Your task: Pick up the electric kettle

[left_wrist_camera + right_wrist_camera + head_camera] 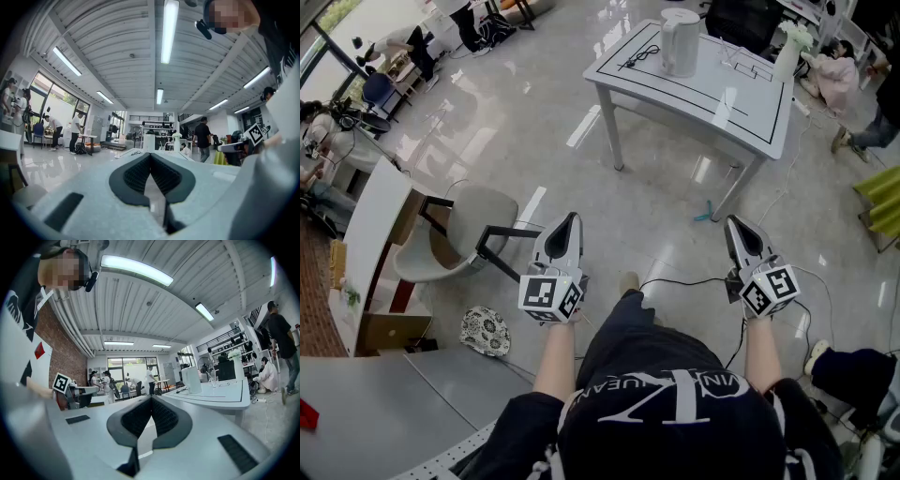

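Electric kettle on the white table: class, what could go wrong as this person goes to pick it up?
The left gripper and right gripper are shut; unopened, they may shove the kettle. The black cord beside it could snag. The floor cable near the feet is a trip risk.

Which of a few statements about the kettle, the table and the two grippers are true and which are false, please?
1. The electric kettle stands upright on the white table. True.
2. The right gripper is shut on the kettle. False: its jaws are together on nothing, and it is held over the floor well short of the table.
3. The left gripper has its jaws together with nothing between them. True.
4. A chair stands to the right of the right gripper. False: in the head view the chair is left of the left gripper.
5. A black cord lies on the table beside the kettle. True.
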A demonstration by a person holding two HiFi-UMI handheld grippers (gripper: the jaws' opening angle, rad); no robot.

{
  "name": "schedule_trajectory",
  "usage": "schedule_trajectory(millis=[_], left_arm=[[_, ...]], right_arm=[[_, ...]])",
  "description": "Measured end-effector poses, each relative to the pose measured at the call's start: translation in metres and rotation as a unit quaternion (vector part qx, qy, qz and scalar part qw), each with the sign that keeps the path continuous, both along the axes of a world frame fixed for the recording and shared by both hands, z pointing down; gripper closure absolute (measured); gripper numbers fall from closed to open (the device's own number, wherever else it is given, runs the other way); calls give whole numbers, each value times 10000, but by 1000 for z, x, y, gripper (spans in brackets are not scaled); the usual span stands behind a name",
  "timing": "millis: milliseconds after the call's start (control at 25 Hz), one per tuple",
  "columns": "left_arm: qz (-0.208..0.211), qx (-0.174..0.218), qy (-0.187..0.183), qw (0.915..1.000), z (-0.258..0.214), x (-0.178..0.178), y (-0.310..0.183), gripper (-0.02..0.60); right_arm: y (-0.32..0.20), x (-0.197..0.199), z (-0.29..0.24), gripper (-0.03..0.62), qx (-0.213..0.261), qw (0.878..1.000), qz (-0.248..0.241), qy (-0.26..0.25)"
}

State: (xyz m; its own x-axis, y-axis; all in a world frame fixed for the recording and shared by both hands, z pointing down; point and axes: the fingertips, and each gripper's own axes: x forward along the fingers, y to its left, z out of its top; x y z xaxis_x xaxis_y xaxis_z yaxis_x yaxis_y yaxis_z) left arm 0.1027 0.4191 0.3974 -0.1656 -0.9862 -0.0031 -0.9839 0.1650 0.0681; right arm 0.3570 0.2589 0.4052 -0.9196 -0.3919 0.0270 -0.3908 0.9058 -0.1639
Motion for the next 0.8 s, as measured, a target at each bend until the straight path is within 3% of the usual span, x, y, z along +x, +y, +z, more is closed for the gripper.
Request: schedule_trajectory(millis=[440, 800], left_arm=[[-6, -96, 56, 9999, 6, -41, -38, 575], [-14, -168, 149, 9997, 10, -105, -97, 575]], right_arm=[[-35, -49, 5, 597, -54, 9999, -154, 23], [-101, -101, 10, 587, -209, 9997, 156, 2]])
